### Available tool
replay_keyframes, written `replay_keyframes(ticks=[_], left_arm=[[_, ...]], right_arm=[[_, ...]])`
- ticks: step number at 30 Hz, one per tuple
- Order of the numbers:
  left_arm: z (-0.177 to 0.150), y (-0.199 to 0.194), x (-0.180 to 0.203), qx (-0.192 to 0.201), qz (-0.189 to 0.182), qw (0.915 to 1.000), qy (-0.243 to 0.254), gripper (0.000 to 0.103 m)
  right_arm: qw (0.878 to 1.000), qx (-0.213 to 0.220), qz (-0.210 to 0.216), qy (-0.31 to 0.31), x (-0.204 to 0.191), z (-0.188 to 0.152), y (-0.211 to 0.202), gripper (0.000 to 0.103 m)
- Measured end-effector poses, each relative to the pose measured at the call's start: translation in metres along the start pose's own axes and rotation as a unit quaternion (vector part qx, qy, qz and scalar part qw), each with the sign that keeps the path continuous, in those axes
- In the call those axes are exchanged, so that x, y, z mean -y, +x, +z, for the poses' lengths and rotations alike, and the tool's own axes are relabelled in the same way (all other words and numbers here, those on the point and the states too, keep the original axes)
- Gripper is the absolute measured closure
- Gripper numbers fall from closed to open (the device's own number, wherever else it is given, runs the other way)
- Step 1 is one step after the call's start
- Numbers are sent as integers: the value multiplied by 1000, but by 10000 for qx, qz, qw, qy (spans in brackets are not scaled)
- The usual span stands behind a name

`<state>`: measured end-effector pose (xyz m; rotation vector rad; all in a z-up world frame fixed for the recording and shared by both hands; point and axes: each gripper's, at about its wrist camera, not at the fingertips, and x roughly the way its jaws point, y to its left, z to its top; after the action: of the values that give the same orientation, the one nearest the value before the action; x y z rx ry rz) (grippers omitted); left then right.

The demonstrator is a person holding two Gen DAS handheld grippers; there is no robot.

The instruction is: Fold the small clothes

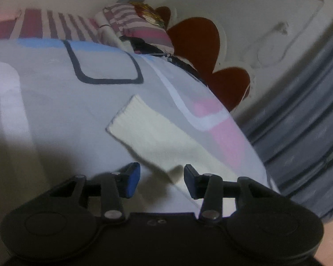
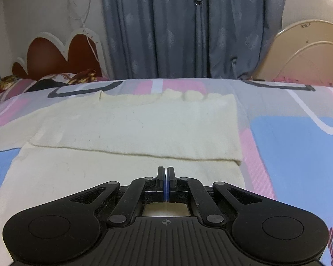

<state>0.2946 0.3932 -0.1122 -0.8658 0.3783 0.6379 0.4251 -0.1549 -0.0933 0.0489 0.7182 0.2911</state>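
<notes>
Cream garment [image 2: 133, 130]: half-folded on the bedspread [image 2: 288, 146]. Left gripper [image 1: 162, 180] parted, empty, over the sleeve [image 1: 144, 128]; right gripper [image 2: 166, 173] closed, empty. Pinch your sleeve near its cuff.

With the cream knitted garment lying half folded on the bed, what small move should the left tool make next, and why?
Probably ease the left tool forward and close it on the edge of the cream knitted garment. Its jaws stand apart with only a fold of cloth between them, not gripped, and the sleeve-like strip lies unfolded on the patterned bedsheet. The right tool is shut, empty.
</notes>
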Motion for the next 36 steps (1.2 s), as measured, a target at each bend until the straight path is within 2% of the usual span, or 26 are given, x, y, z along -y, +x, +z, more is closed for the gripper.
replay_keyframes(ticks=[3,5,7,8,9,11,12,13,14,15,18,21,23,26,29,30,31,32,33,34,35,36], left_arm=[[8,11,-6,48,-253,9990,-370,65],[13,16,-18,39,-417,9963,-748,72],[17,23,-28,-58,-456,9942,-974,100],[20,26,-28,-162,-404,9946,-941,101],[22,24,-26,-86,-385,9956,-849,101],[23,5,0,308,-523,9981,-87,101],[20,1,18,361,-541,9972,375,101],[14,5,36,144,-557,9951,806,101],[5,10,58,-93,-540,9903,1275,101],[-6,7,81,-56,-667,9828,1722,101],[-42,-5,143,-101,-1286,9621,2402,101],[-94,-8,209,-423,-1758,9337,3091,101],[-132,-5,246,-681,-1888,9158,3480,101],[-184,3,285,-1093,-2039,8944,3827,101],[-230,14,307,-1484,-2065,8716,4190,101],[-245,23,312,-1726,-2060,8601,4336,100],[-258,30,311,-1940,-2009,8509,4450,93],[-267,34,308,-1988,-1981,8468,4519,89],[-271,31,301,-1804,-2102,8468,4541,77],[-272,27,296,-1721,-2258,8444,4544,53],[-271,22,292,-1712,-2351,8445,4498,43],[-268,15,286,-1602,-2333,8506,4432,33]], right_arm=[[10000,-10,-27,58,-5,4,6,103],[10000,0,-25,48,-8,6,7,103],[10000,1,-22,25,-10,7,8,103],[10000,3,-24,18,-10,7,9,103],[10000,0,-34,19,-10,7,9,103],[10000,7,-57,44,-7,7,9,103],[10000,26,-64,59,-5,8,8,103],[9999,39,-70,72,-4,8,8,103],[9999,29,-89,82,-2,7,8,103],[9999,13,-110,97,0,7,10,103],[9997,38,-149,193,6,8,9,103],[9996,103,-131,234,9,10,6,103],[9995,128,-112,267,11,12,3,103],[9990,193,-102,380,17,15,-3,103],[9983,247,-81,512,25,21,-9,103],[9981,258,-48,549,27,23,-10,103],[9980,258,-5,576,29,25,-11,103],[9979,250,57,602,30,26,-12,103],[9977,231,141,623,31,28,-12,103],[9976,205,220,627,31,29,-12,103],[9977,171,238,608,29,30,-11,103],[9980,157,204,579,26,31,-10,97]])
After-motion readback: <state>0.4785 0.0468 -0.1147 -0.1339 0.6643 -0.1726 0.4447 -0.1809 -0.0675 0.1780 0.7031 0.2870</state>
